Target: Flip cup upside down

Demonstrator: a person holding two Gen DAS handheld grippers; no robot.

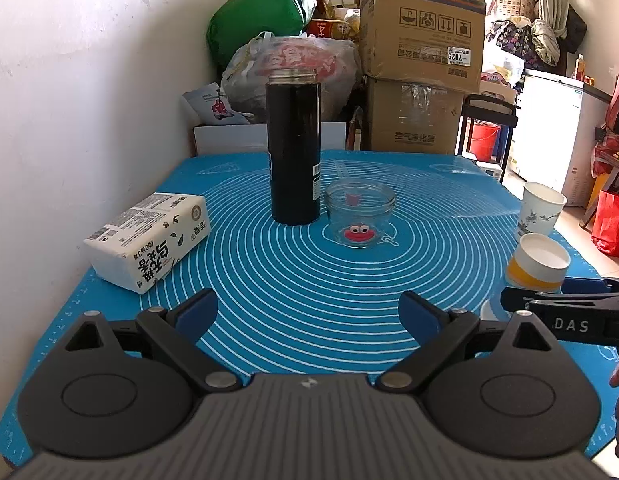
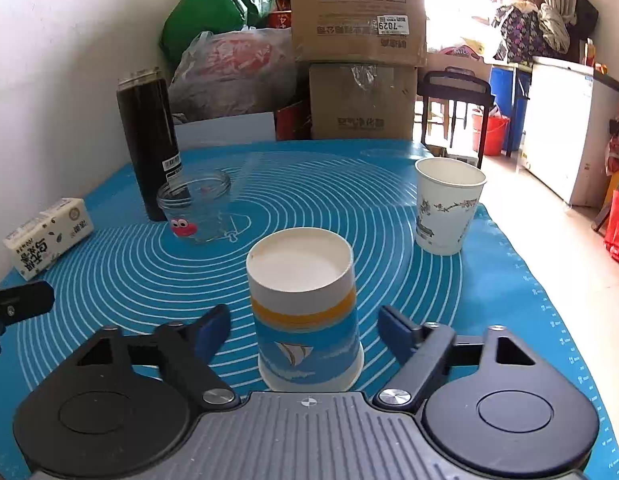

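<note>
A paper cup with a blue sailboat print and an orange band (image 2: pixel 305 312) stands upside down on the blue mat (image 2: pixel 349 184), base up. It also shows in the left wrist view (image 1: pixel 537 262). My right gripper (image 2: pixel 303 332) is open, its blue pads on either side of this cup and apart from it. A second white paper cup with a branch print (image 2: pixel 445 208) stands upright, mouth up, at the right; it also shows in the left wrist view (image 1: pixel 541 208). My left gripper (image 1: pixel 307 314) is open and empty over the mat's near side.
A tall black bottle (image 1: pixel 294 148) and a small glass jar with a red face (image 1: pixel 359 214) stand mid-mat. A tissue pack (image 1: pixel 149 240) lies at the left by the wall. Boxes (image 1: pixel 423 24) and bags (image 1: pixel 265 12) are stacked behind the table. The table's right edge drops to the floor.
</note>
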